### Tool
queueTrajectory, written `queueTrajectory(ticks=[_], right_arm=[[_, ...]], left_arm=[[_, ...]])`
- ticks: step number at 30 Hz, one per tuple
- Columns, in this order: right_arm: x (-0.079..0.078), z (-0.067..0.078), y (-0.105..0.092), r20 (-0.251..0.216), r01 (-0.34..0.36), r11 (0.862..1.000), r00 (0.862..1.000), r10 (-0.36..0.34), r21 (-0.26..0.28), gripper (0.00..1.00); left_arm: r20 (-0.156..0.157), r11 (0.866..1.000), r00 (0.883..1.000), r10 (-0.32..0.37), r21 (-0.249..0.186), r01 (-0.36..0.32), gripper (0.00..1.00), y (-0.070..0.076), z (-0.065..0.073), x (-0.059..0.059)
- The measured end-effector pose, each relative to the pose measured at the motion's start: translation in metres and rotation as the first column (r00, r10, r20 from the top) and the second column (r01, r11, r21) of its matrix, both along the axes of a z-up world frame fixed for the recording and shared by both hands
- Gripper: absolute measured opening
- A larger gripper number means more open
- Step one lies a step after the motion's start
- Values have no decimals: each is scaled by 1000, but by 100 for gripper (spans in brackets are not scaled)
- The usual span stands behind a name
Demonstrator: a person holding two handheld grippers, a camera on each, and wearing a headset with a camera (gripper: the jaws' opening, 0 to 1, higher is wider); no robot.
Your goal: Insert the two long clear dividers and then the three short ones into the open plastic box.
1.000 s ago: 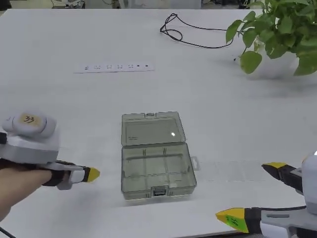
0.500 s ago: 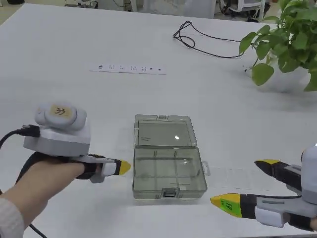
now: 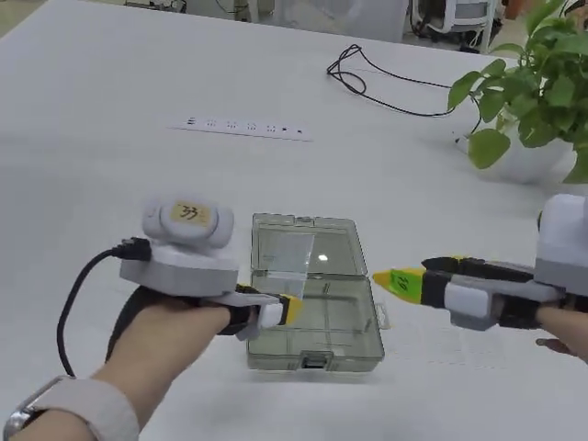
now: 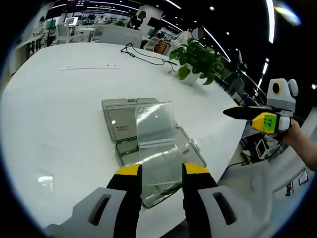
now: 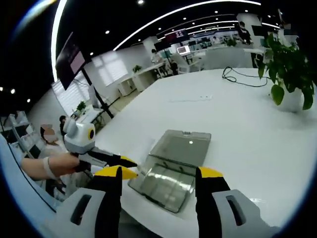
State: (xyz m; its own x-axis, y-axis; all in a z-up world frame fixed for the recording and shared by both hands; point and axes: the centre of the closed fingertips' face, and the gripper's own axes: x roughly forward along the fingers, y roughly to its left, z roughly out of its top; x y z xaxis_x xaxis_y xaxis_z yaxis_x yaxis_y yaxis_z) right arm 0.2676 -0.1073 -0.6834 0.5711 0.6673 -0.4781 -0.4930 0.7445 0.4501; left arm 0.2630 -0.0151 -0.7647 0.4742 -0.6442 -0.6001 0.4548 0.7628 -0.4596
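The open plastic box (image 3: 317,356) lies in the middle of the white table, its lid folded back flat behind it. My left gripper (image 3: 287,309) hovers over the box's left side, shut on a clear divider (image 4: 156,131) that sticks out ahead of the jaws above the box (image 4: 116,119). From the right, my right gripper (image 3: 413,274) hangs beside the box with its jaws apart and nothing between them. Its own view looks down on the box (image 5: 183,144) and the left gripper (image 5: 106,159). Faint clear dividers (image 3: 455,344) lie on the table to the right of the box.
A white power strip (image 3: 243,127) lies farther back, with a black cable (image 3: 367,73) coiled behind it. A potted plant (image 3: 533,83) stands at the back right. The table's front edge is close below the box.
My left gripper has moved right, from beside the box to over its left side. My right gripper has risen and moved left toward the box. The head camera has shifted.
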Motion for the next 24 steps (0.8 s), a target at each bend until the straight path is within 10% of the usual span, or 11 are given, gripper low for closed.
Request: queueTrajectory(ticks=[24], right_arm=[[30, -43, 57, -243, 0, 1000, 970, 7, 31, 13]], left_arm=[[-31, 998, 999, 16, -68, -18, 30, -18, 1, 2]])
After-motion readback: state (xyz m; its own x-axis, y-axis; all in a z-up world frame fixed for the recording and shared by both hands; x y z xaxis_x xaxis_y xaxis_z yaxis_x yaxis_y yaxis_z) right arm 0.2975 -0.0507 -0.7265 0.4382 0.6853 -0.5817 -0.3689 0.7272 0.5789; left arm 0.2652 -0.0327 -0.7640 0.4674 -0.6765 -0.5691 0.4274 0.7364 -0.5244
